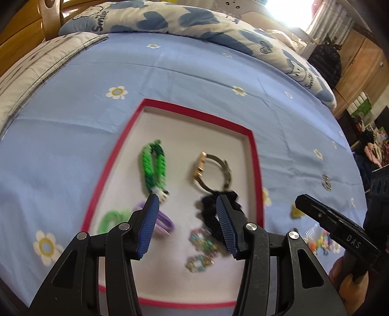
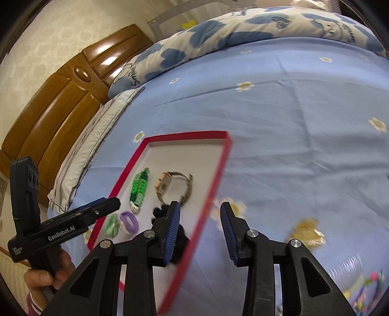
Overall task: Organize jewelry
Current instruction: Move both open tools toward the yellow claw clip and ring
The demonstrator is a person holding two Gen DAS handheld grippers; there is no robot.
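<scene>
both grippers, left and right, were wide and empty, tray already holding sorted bracelets, loose pieces waiting on the sheet.

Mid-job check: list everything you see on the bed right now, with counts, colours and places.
Tray: 1, red rim, white floor, on the blue sheet.
Braided bracelet: 1, green, in the tray, left of the watch.
Watch: 1, gold case, metal band, middle of the tray.
Scrunchie: 1, black, in the tray, touching the watch band.
Hair ties: 2, purple and light green, near left of the tray.
Beaded rings: count unclear, multicoloured, blurred, near part of the tray.
Loose trinkets: several, gold and multicoloured, blurred, on the sheet right of the tray.
Quilt: 1, white with blue hearts, far side.
Headboard: brown wood.
Left tongs: open, over the tray.
Right tongs: open, above the tray's right rim.
</scene>
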